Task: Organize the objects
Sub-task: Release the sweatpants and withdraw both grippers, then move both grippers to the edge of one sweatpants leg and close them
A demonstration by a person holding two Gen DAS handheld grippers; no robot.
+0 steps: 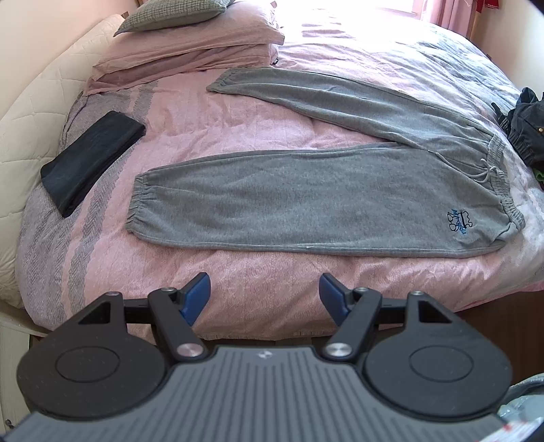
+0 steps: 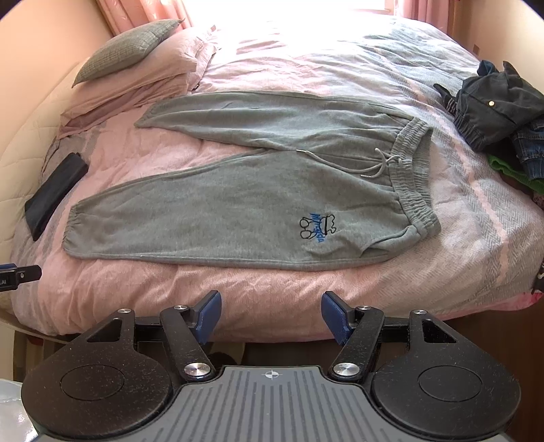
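Both grippers [image 1: 264, 294] [image 2: 271, 314] — jaws apart, empty.

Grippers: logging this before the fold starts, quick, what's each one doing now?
Left gripper: open, holding nothing.
Right gripper: open, holding nothing.

- A pink duvet [image 1: 258, 142] with grey herringbone stripes is spread over the bed.
- Pink pillows [image 1: 190, 47] are stacked at the head, and a grey cushion [image 2: 132, 47] is laid on top.
- A quilted cream headboard [image 1: 40, 102] is seen behind them.
- Pink curtains [image 2: 136, 10] are hung beside the bright window.
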